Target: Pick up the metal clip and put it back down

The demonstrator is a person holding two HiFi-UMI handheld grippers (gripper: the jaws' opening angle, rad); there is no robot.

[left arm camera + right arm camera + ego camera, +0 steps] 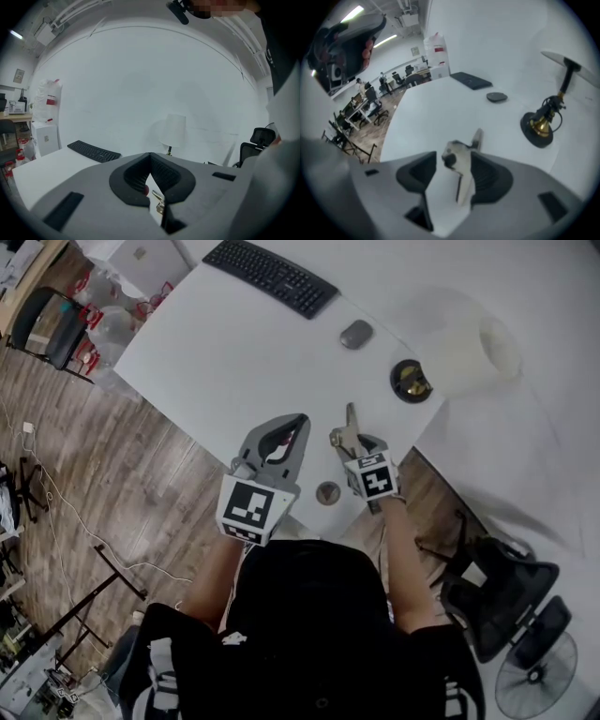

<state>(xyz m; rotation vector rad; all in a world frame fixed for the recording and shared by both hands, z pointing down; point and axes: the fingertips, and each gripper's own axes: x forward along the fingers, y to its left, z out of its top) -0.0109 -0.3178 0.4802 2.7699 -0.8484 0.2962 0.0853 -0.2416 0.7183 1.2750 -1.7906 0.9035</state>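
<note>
1. Metal clip (461,161) sits low in the centre of the right gripper view, between the jaws of the right tool (454,157). The jaws stand wide apart and nothing presses it, though the clip lies close against the right-hand jaw.
2. In the head view the clip is near the front edge of the white bench (216,362), at the frame's centre. It is well apart from the lamp (410,381), the mouse (356,334) and the keyboard (270,276) higher up.
3. If the grasp comes next, I would shift the right tool sideways until the clip is centred. Then I would close evenly on its flat sides.
4. If the clip is being let go, the tool should lift straight off so the near pad does not drag it.
5. The left tool (150,154) has its jaws together on nothing. It is best kept off to the left, clear of the work.
6. Hard to make out:
   - The clip is blurred and its near end is cut off by the tool's body.
   - Whether it rests fully on the bench I cannot tell.
   - A small round thing (327,492) below the tools cannot be identified.
</note>
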